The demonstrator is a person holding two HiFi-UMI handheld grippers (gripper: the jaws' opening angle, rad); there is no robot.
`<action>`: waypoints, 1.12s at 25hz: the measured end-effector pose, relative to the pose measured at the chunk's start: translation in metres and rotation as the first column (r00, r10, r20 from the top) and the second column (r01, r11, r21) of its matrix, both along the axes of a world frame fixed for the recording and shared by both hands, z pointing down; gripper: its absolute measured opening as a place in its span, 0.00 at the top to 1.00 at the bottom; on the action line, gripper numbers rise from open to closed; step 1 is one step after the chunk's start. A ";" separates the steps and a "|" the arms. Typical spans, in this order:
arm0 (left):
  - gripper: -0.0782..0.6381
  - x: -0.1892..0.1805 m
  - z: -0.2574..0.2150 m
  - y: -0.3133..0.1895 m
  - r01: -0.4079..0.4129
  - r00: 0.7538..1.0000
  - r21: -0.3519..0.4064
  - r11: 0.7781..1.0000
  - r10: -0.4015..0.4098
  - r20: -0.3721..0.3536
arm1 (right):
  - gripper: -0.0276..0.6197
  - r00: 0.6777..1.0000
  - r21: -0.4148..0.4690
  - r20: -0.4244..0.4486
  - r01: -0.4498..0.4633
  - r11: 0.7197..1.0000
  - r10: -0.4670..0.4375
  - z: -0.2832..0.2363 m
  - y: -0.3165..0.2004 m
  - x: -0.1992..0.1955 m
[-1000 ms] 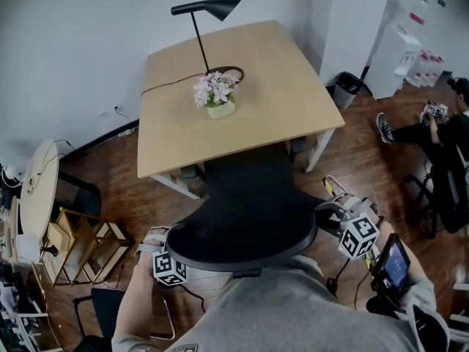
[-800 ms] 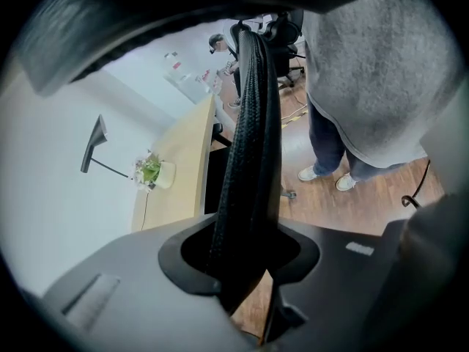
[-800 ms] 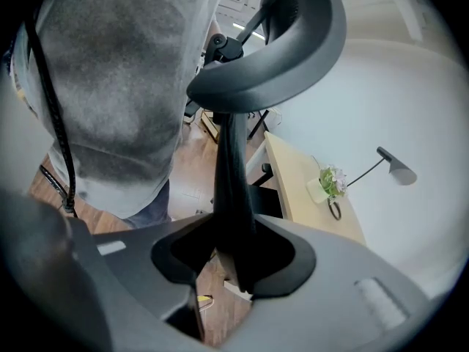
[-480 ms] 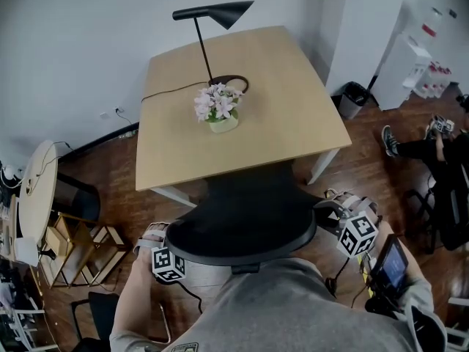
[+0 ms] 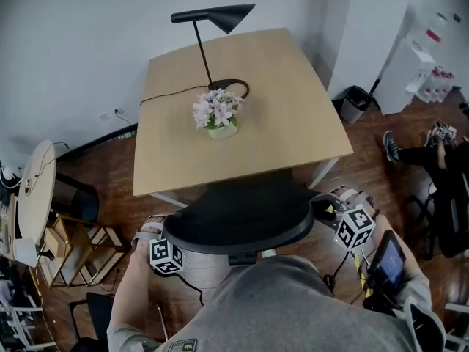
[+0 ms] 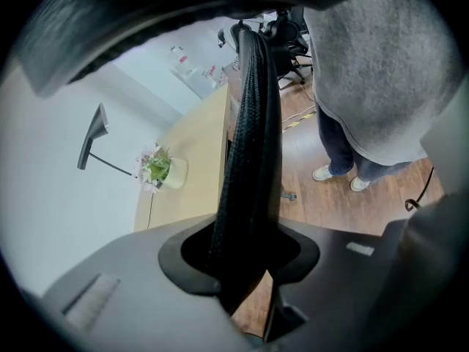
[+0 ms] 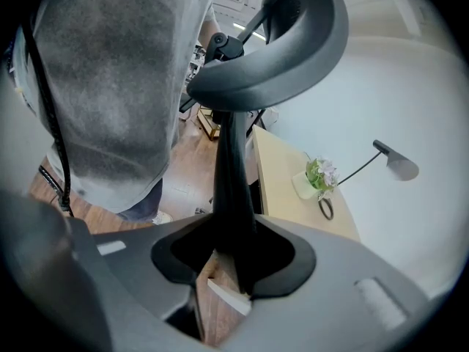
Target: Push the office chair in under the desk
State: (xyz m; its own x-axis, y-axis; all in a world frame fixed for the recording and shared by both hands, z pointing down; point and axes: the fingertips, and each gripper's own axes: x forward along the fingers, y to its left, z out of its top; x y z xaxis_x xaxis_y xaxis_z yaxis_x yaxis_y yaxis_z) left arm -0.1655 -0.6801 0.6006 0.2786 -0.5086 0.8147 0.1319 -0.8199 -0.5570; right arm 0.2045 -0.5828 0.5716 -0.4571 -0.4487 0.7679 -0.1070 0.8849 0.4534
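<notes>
The black office chair (image 5: pixel 238 222) stands at the near edge of the light wooden desk (image 5: pixel 293 116), its seat hidden under its curved backrest and the desktop. My left gripper (image 5: pixel 156 232) holds the backrest's left edge; in the left gripper view the black mesh edge (image 6: pixel 249 138) runs down between the jaws of that gripper (image 6: pixel 242 264). My right gripper (image 5: pixel 324 208) holds the backrest's right edge; in the right gripper view the black frame post (image 7: pixel 229 174) sits between the jaws of that gripper (image 7: pixel 233 259). Both are shut on the backrest.
On the desk stand a black lamp (image 5: pixel 212 17) and a pot of flowers (image 5: pixel 218 116). A bin (image 5: pixel 354 97) and a white cabinet (image 5: pixel 425 57) are at the far right, where a person (image 5: pixel 440 149) sits. A round table (image 5: pixel 37 189) and a wooden rack (image 5: pixel 80 248) stand to the left.
Both grippers and the chair have moved towards the desk. More of the chair now lies under the desk's near edge. The grips have not changed.
</notes>
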 end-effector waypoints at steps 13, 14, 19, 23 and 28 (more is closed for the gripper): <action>0.72 0.017 -0.001 -0.031 0.002 1.000 -0.005 1.000 -0.002 -0.014 | 0.73 1.000 0.006 -0.011 0.012 1.000 -0.012 0.006 -0.039 0.013; 0.72 0.018 0.000 -0.034 0.003 1.000 -0.005 1.000 -0.003 -0.015 | 0.73 1.000 0.006 -0.013 0.012 1.000 -0.012 0.006 -0.042 0.014; 0.72 0.023 0.001 -0.048 0.008 1.000 -0.002 1.000 -0.008 -0.016 | 0.73 1.000 0.010 -0.031 0.002 1.000 -0.002 0.008 -0.059 0.020; 0.72 0.026 0.002 -0.059 0.012 1.000 -0.003 1.000 -0.012 -0.017 | 0.72 0.999 0.014 -0.037 -0.005 1.000 0.006 0.010 -0.072 0.023; 0.73 0.031 0.004 -0.060 0.001 1.000 -0.021 1.000 -0.001 -0.013 | 0.73 0.999 -0.005 -0.048 -0.002 1.000 0.001 0.018 -0.082 0.025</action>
State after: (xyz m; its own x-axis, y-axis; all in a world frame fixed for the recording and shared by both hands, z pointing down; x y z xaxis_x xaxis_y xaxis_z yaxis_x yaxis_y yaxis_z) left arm -0.1349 -0.7406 0.6045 0.2889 -0.4917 0.8214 0.1234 -0.8317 -0.5413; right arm 0.2290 -0.6652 0.5896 -0.4191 -0.4458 0.7910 -0.0868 0.8869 0.4538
